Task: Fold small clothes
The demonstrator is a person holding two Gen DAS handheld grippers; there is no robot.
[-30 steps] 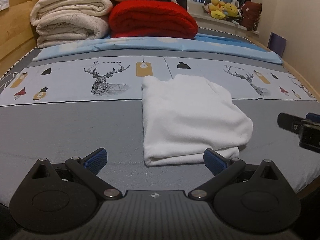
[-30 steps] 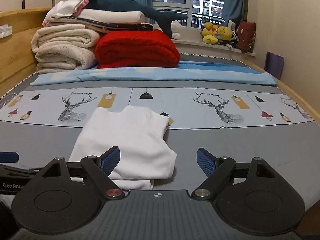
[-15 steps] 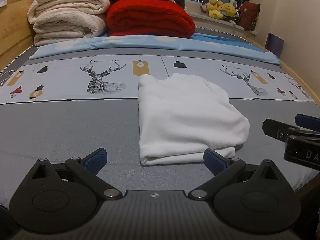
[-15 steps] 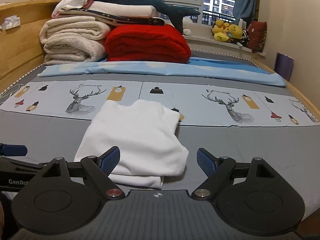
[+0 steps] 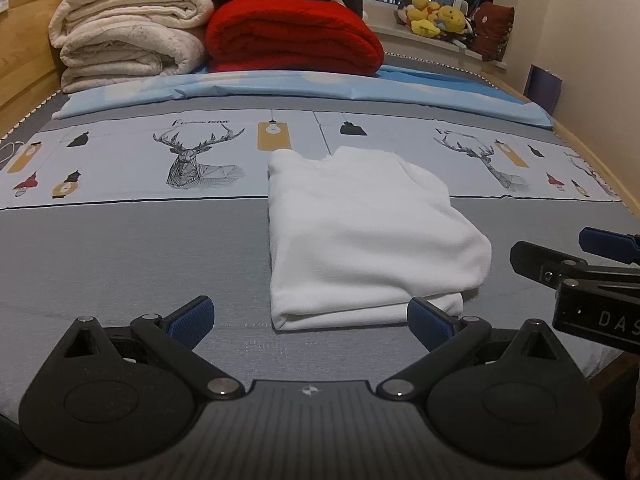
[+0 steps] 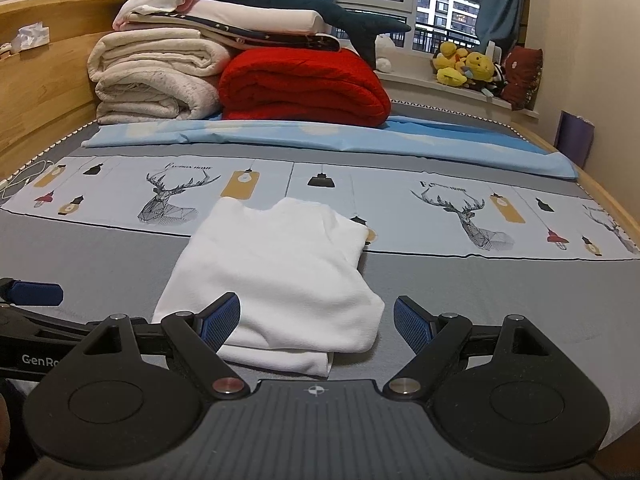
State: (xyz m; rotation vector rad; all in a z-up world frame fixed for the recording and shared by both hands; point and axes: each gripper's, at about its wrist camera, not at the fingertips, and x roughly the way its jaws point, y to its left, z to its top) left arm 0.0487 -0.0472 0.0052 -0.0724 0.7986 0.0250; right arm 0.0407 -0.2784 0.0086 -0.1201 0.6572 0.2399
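The left gripper (image 5: 310,316) is held spread and empty, just short of the near edge of the cloth (image 5: 360,232), which is offset slightly to its right. The white cloth is laid folded on the grey bed (image 5: 120,248), its long axis running away from both grippers. The right gripper (image 6: 316,318) is likewise spread and empty, with the cloth's near right corner seen between its fingers. Neither arm is judged clearly nearer; the near edge is flanked by both.
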